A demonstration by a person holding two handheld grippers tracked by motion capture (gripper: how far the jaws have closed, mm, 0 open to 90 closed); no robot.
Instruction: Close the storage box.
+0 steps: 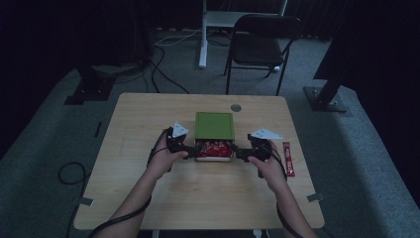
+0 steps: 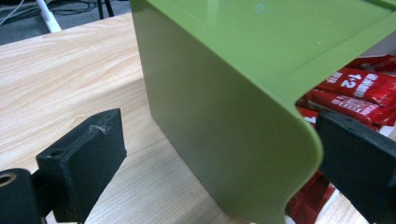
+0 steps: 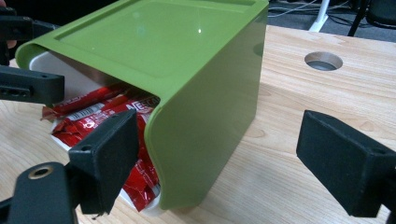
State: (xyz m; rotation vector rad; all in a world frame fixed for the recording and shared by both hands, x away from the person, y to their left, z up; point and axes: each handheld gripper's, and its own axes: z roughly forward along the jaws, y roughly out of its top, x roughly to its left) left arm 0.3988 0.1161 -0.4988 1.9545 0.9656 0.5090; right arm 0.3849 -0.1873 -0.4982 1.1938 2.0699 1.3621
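Straddling the green cover's (image 1: 214,125) near corners, both claws (image 1: 187,148) (image 1: 240,151) stand spread.

I count one glossy green plastic box cover (image 1: 214,124), one white inner tray (image 1: 214,158), one loose red sachet (image 1: 288,158) on the one light wooden table (image 1: 148,119), and one black folding chair (image 1: 262,44). The red packets (image 3: 112,116) inside overlap too much to count.

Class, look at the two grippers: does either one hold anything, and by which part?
Neither is clamped. Each open gripper, left and right, straddles a front corner of the green cover over the white tray of red packets.
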